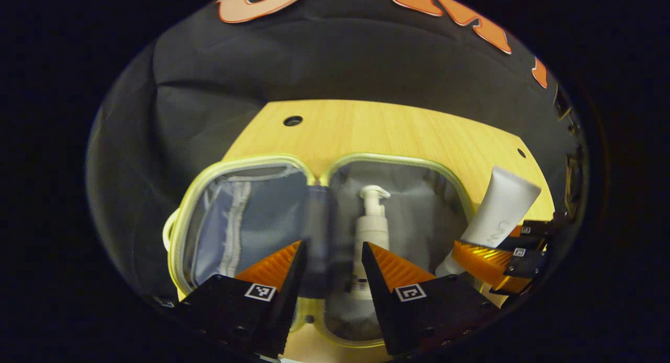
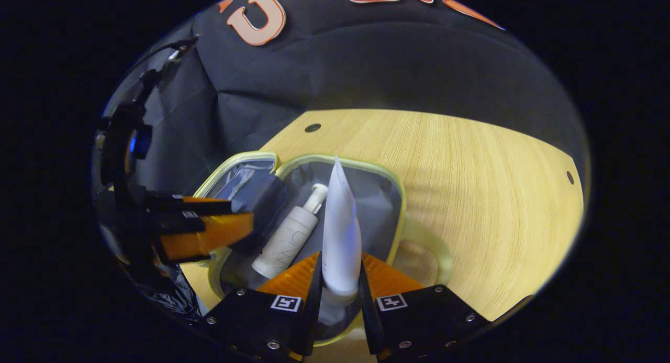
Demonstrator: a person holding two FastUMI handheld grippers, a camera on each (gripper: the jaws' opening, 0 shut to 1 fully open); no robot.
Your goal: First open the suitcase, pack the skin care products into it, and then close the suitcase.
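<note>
The small suitcase lies open on the table, its two grey-lined halves edged in yellow-green. A white pump bottle lies in the half on the right of the left gripper view. My left gripper sits over the dark middle band between the halves, which fills the gap between its fingers. My right gripper is shut on a white tube, holding it upright over the half with the pump bottle. The left gripper view shows that right gripper and the tube at the suitcase's right edge.
The wooden table stretches bare to the right of the suitcase rim, with small holes near its far edge. A yellow-green handle loop juts from the suitcase. The black cloth wall rises behind. My left gripper reaches in from the left.
</note>
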